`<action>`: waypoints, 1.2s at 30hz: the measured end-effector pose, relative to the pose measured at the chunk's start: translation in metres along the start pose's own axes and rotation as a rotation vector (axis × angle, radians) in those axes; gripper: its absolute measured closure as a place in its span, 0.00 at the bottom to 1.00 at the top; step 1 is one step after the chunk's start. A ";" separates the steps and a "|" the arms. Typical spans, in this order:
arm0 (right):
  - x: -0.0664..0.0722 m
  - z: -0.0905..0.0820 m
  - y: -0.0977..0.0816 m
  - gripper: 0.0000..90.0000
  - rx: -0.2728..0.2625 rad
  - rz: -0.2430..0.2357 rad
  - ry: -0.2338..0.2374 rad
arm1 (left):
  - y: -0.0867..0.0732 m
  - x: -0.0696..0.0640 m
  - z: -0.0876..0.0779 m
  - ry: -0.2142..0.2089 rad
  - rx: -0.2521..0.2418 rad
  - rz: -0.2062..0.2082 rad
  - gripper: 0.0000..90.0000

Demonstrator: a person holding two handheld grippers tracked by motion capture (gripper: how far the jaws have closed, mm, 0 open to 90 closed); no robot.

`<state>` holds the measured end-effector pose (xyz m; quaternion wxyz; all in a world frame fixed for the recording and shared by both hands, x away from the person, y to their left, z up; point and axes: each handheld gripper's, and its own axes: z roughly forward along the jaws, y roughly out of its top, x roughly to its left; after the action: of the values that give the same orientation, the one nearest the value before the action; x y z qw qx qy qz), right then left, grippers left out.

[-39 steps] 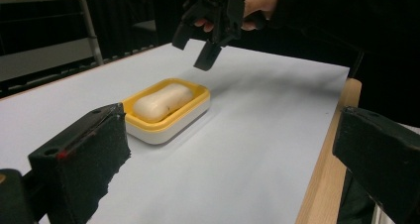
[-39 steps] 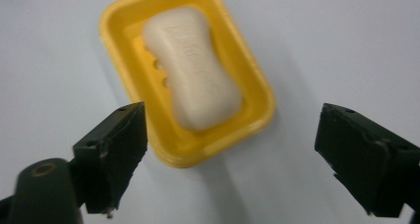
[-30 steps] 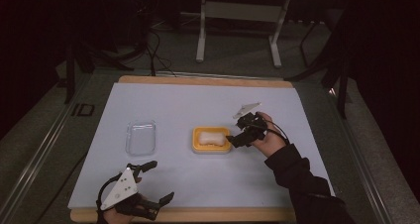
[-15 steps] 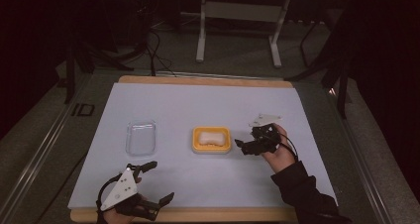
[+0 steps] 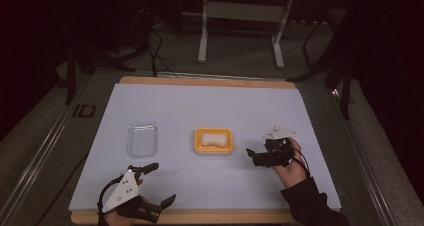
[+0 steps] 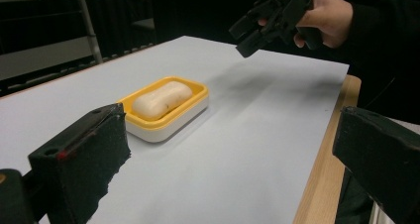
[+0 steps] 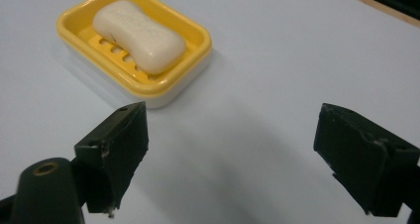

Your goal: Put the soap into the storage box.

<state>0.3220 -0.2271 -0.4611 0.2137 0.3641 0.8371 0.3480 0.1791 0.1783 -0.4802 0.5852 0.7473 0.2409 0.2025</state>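
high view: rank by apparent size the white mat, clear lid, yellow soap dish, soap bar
1. white mat
2. clear lid and yellow soap dish: look about equal, not ranked
3. soap bar, lying inside the dish

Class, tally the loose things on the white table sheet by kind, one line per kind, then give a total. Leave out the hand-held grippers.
Yellow soap dish: 1
Bar of soap, lying in the dish: 1
Clear plastic lid or tray: 1
Total: 3
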 end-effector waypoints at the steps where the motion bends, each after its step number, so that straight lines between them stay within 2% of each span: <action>1: -0.001 -0.002 -0.002 0.15 -0.008 0.009 -0.004 | 0.000 0.000 0.000 0.001 0.000 0.000 0.01; 13: 0.005 -0.023 -0.024 0.15 -0.023 0.050 -0.018 | 0.000 0.000 0.000 -0.004 0.006 -0.001 0.01; 20: 0.015 -0.031 -0.034 0.15 -0.033 0.038 -0.027 | 0.000 -0.001 0.001 -0.008 0.002 -0.001 0.01; 22: 0.017 -0.034 -0.038 0.15 -0.051 0.056 -0.030 | 0.001 -0.001 0.000 -0.009 0.000 0.000 0.01; 26: 0.020 -0.038 -0.046 0.15 -0.053 0.094 -0.032 | 0.001 -0.001 0.000 -0.010 0.004 0.003 0.01; 29: 0.019 -0.039 -0.049 0.15 -0.046 0.098 -0.046 | 0.001 -0.002 0.001 -0.012 0.005 0.002 0.01; 36: 0.013 -0.039 -0.048 0.15 -0.088 0.117 -0.062 | 0.000 -0.001 0.001 -0.013 0.010 0.004 0.01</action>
<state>0.2674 -0.2582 -0.4720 0.2347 0.4134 0.7911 0.3849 0.1787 0.1765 -0.4801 0.5827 0.7519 0.2365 0.1978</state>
